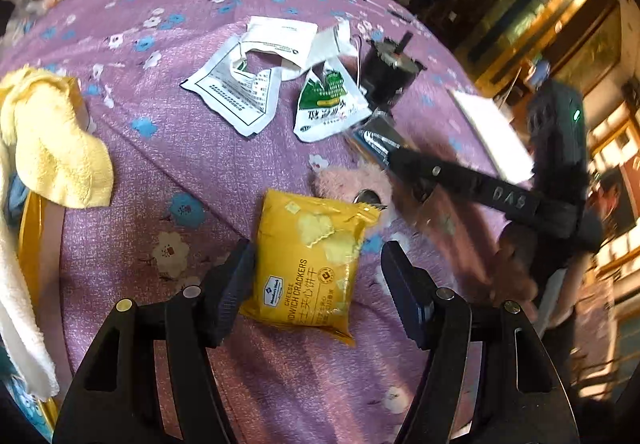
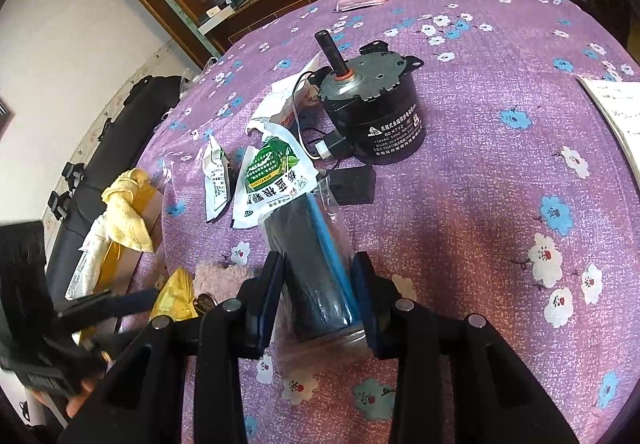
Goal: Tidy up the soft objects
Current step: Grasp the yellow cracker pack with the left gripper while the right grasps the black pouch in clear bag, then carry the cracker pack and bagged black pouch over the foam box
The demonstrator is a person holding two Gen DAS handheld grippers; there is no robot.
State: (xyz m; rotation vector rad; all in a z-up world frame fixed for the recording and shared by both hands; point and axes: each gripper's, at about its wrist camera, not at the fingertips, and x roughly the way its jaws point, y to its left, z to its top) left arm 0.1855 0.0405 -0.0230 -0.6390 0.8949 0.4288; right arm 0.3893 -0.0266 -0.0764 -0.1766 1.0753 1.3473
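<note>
The left gripper (image 1: 316, 284) has its jaws wide apart around a yellow cracker pack (image 1: 308, 264) low in the frame, not touching it. The right gripper (image 2: 318, 296) has its jaws clamped on a dark roll in clear wrap (image 2: 312, 264), lying on the purple worktop (image 2: 480, 204). A yellow towel (image 1: 52, 136) sits at the left edge.

Left gripper (image 1: 316, 280) — black angular frame, dark blue ribbed pads, round silver and brass rivets at the pivots. Right gripper (image 2: 318, 296) — same build; its black shaft, past the yellow cracker packet (image 1: 308, 264), carries raised lettering.
</note>
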